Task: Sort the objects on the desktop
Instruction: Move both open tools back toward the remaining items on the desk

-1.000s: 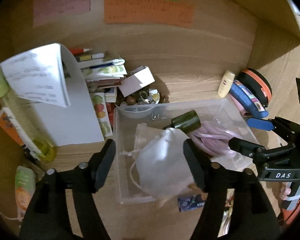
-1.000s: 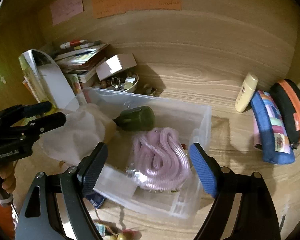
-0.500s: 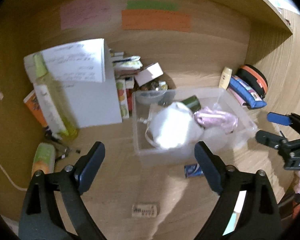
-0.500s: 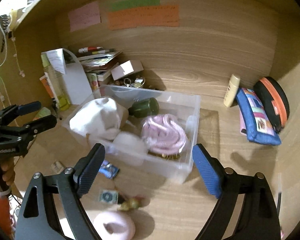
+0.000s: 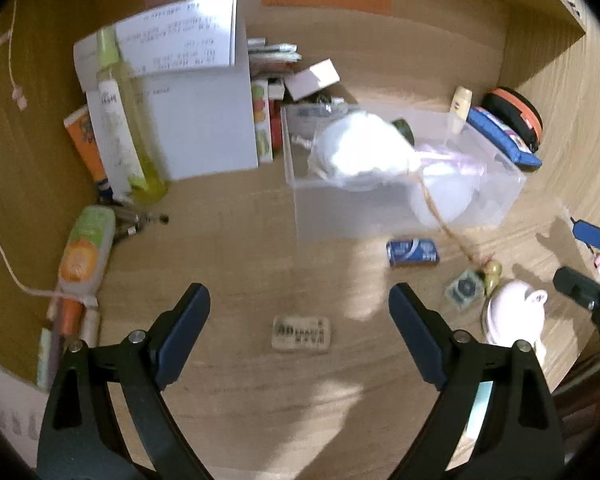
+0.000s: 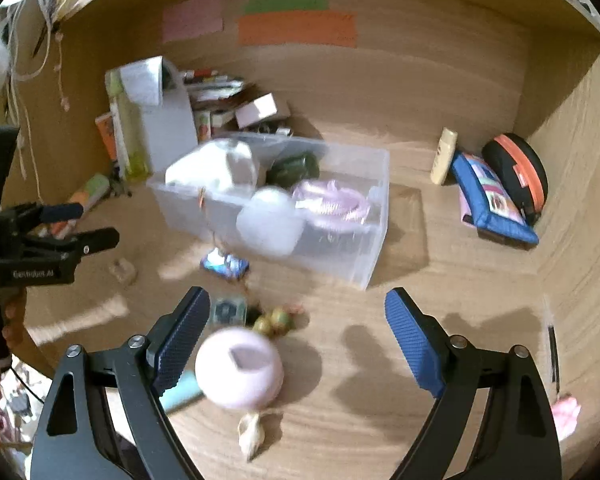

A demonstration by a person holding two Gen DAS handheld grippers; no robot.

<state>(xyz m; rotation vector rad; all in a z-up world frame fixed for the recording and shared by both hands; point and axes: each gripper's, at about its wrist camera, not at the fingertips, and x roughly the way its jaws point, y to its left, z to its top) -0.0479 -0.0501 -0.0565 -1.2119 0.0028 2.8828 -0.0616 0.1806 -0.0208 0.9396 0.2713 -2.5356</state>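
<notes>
A clear plastic bin (image 5: 504,196) (image 6: 364,256) stands mid-desk and holds a white cloth pouch (image 5: 360,152) (image 6: 216,166), a dark green jar (image 6: 296,166) and a pink coiled cord (image 6: 332,204). My left gripper (image 5: 300,328) is open and empty, well back from the bin, above a tan eraser (image 5: 301,333). My right gripper (image 6: 298,344) is open and empty, with a pink round pot (image 6: 238,372) (image 5: 514,312) by its left finger. A blue packet (image 5: 412,253) (image 6: 225,265), beads (image 6: 274,318) and a shell (image 6: 251,432) lie in front of the bin.
A white paper stand (image 5: 204,120), books, a yellow-green bottle (image 5: 124,128) and tubes (image 5: 86,252) crowd the back left. A cream bottle (image 6: 444,156), blue pouch (image 6: 492,204) and black-orange case (image 6: 516,172) sit at the right by the side wall.
Both grippers have pulled back from the bin toward the desk's front. The white pouch, earlier between the left fingers, now lies in the bin.
</notes>
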